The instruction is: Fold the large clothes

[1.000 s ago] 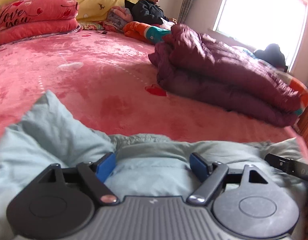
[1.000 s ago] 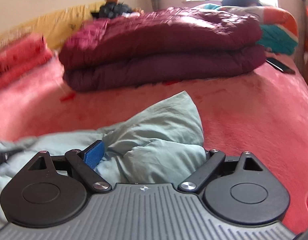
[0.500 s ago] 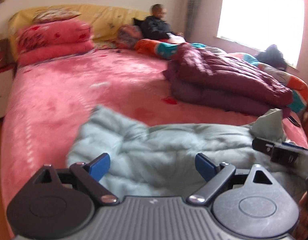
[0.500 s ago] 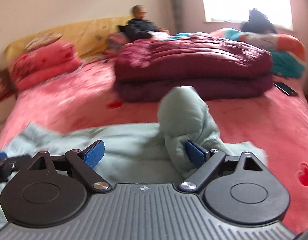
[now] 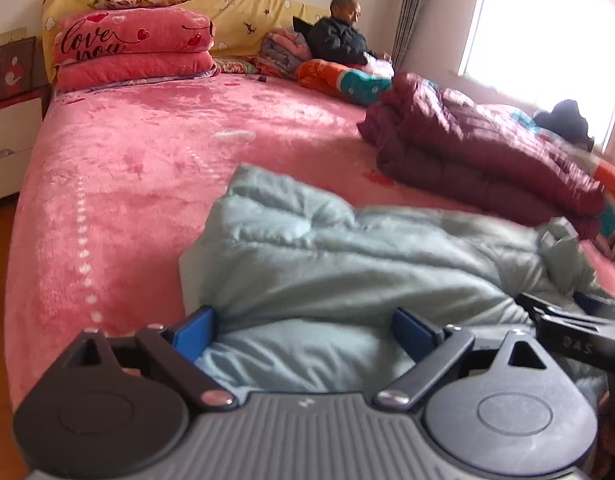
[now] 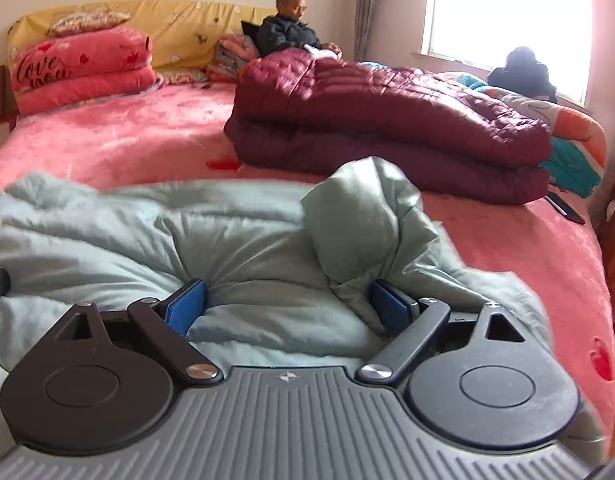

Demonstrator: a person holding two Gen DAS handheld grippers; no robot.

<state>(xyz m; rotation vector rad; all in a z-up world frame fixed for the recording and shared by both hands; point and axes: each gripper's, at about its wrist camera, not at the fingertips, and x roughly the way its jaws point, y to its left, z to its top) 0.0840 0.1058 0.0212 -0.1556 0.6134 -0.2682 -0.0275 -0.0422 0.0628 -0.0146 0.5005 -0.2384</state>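
1. Pale green padded garment (image 5: 347, 264) lies crumpled on the pink bed (image 5: 127, 160), near its foot edge.
2. Left gripper (image 5: 303, 332): jaws spread wide and opening; garment fabric bulges between them, pads not pressing.
3. Right gripper (image 6: 287, 308): jaws spread; a raised fold of garment leans against the right pad, not pinched.
4. Folded maroon quilt (image 6: 387, 120) lies beyond the garment, apart from it.

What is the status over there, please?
Left gripper opening, right gripper open, both over the pale green coat. Coat crumpled, unfolded. Maroon coat behind, clear.
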